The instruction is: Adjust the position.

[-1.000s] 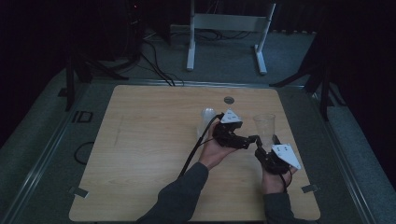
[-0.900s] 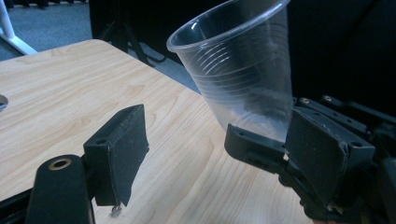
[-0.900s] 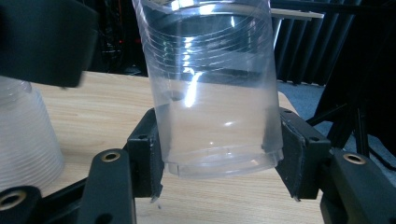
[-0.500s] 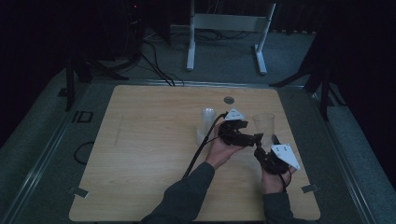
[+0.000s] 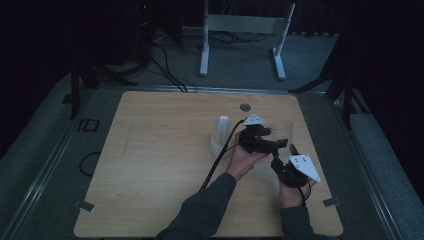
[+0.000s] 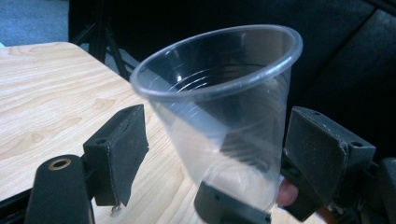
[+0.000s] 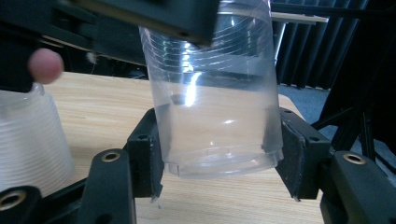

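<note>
A clear plastic cup [image 5: 283,131] stands upright above the right half of the wooden table [image 5: 160,165]. My right gripper [image 5: 280,153] holds it from the near side. In the right gripper view its pads press both sides of the cup's base [image 7: 219,161], so the right gripper [image 7: 219,158] is shut on it. My left gripper [image 5: 278,144] comes in from the left, higher on the cup. In the left gripper view the cup [image 6: 224,107] sits tilted between the left gripper [image 6: 217,156] jaws, with a small gap at the left pad [image 6: 126,154].
A stack of upside-down clear cups [image 5: 221,135] stands just left of the left hand, also seen as the cup stack [image 7: 28,140]. A small grey disc [image 5: 244,107] lies near the table's far edge. A white frame stand [image 5: 240,25] is on the floor behind. The table's right edge is close.
My left gripper has edged slightly to the right, closer around the cup. The right gripper and the cup have stayed in place.
</note>
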Motion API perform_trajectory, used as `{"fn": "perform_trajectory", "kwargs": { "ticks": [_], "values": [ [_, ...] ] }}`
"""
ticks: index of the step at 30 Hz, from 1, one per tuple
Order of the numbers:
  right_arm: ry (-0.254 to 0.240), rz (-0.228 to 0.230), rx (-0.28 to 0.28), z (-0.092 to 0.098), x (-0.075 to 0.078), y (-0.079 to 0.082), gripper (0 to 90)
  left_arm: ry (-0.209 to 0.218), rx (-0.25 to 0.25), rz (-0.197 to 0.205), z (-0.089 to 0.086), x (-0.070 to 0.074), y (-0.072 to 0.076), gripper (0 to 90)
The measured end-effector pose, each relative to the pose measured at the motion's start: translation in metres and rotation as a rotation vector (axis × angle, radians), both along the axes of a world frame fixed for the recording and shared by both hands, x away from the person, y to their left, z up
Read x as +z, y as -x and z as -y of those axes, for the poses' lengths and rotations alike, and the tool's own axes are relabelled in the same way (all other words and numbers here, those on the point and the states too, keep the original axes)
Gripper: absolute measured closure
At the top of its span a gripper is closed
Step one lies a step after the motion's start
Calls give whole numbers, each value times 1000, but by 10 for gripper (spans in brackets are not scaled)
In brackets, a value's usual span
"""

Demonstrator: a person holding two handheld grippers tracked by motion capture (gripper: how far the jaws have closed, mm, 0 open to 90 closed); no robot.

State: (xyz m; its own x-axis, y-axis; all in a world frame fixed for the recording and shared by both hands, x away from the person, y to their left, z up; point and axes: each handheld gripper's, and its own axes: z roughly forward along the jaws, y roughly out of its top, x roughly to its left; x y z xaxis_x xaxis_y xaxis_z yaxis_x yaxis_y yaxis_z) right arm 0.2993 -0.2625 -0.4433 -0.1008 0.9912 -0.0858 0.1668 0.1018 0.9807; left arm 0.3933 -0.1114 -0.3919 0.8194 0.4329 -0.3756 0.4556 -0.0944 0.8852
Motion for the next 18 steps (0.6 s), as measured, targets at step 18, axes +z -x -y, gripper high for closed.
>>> {"fn": "perform_trajectory", "kwargs": {
  "ticks": [18],
  "values": [
    [-1, -8, 19, -3, -2, -1, 412, 59, 35, -34, 6, 3, -4, 245]
  ]
}}
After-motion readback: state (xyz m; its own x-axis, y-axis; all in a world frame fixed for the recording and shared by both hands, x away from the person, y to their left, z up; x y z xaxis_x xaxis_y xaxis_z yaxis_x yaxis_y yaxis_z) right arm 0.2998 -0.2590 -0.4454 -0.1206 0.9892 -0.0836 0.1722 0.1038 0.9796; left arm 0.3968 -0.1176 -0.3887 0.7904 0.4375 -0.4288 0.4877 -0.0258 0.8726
